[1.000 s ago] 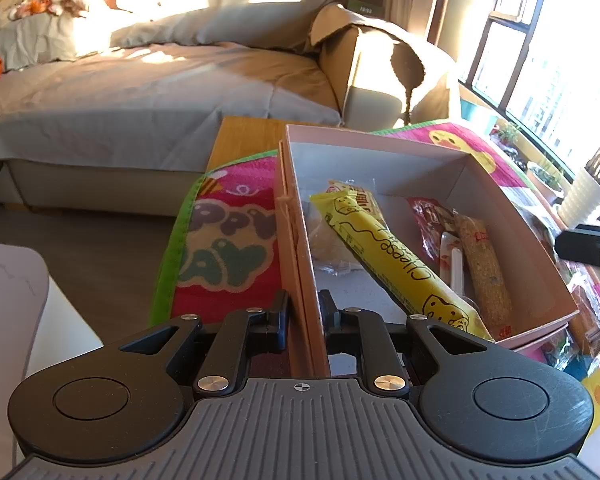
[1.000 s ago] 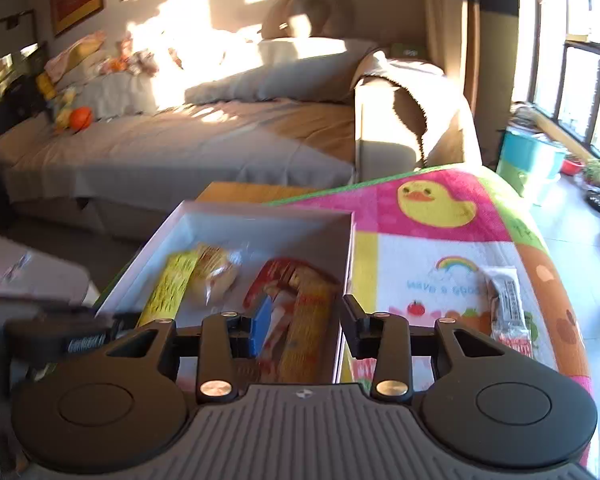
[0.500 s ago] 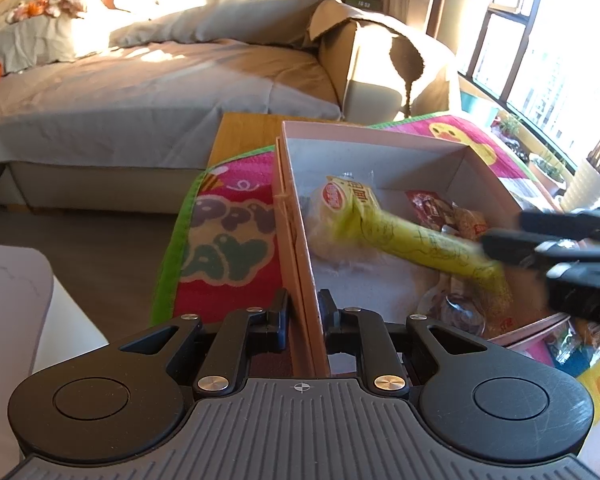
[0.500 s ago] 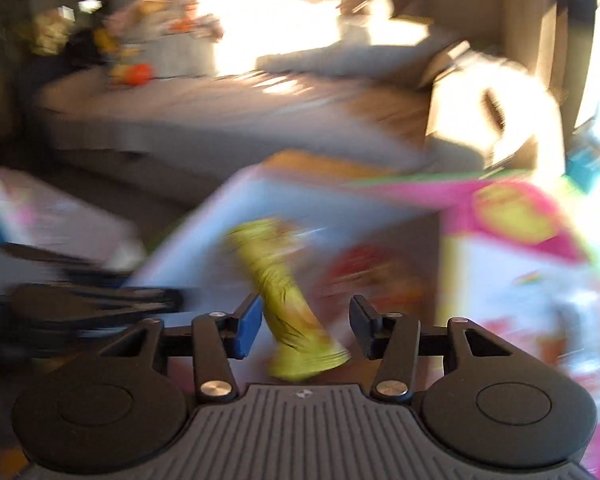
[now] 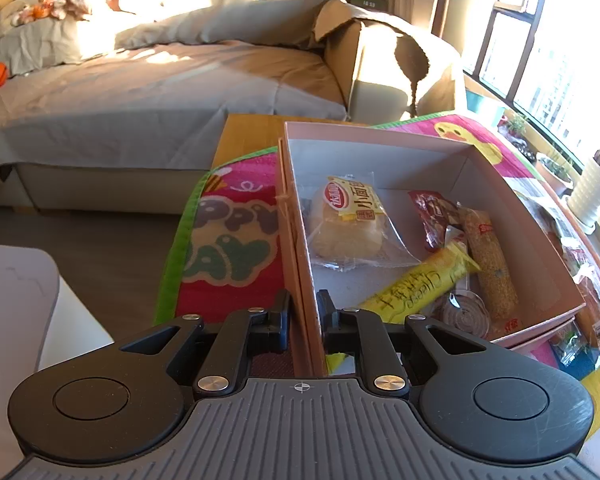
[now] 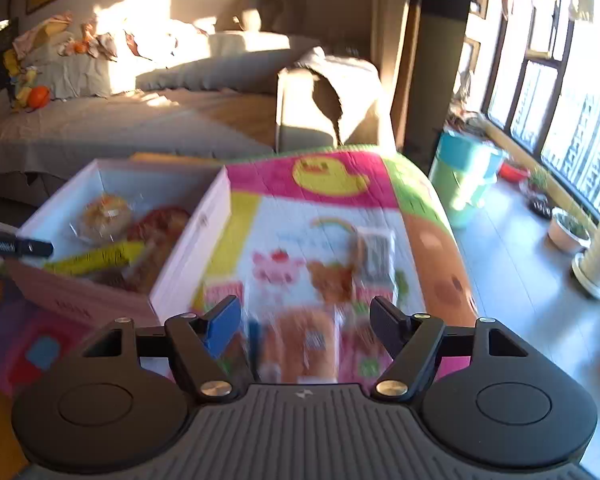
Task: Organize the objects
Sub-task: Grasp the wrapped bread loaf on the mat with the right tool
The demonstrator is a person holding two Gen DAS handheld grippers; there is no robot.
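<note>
Snack packets, four that I can count, lie inside the shallow pink cardboard box (image 5: 512, 184) on the worktop's bright cartoon play mat (image 5: 236, 240): one clear-wrapped round bun with a yellow label (image 5: 346, 226), one long yellow cheese stick packet (image 5: 414, 286), one red wrapped snack (image 5: 434, 216) and one orange-brown grain bar (image 5: 490, 264). A clear round item near the box's front corner is too dim to name. My left claw (image 5: 303, 312) is clamped on the box's near wall, one finger outside and one inside. My right claw (image 6: 305, 322) has its fingers spread wide apart, empty, hovering above the mat just beside the box; its view is blurred. Below it I see two loose packets on the mat, one orange (image 6: 310, 340) and one small clear one (image 6: 374, 250) farther off.
</note>
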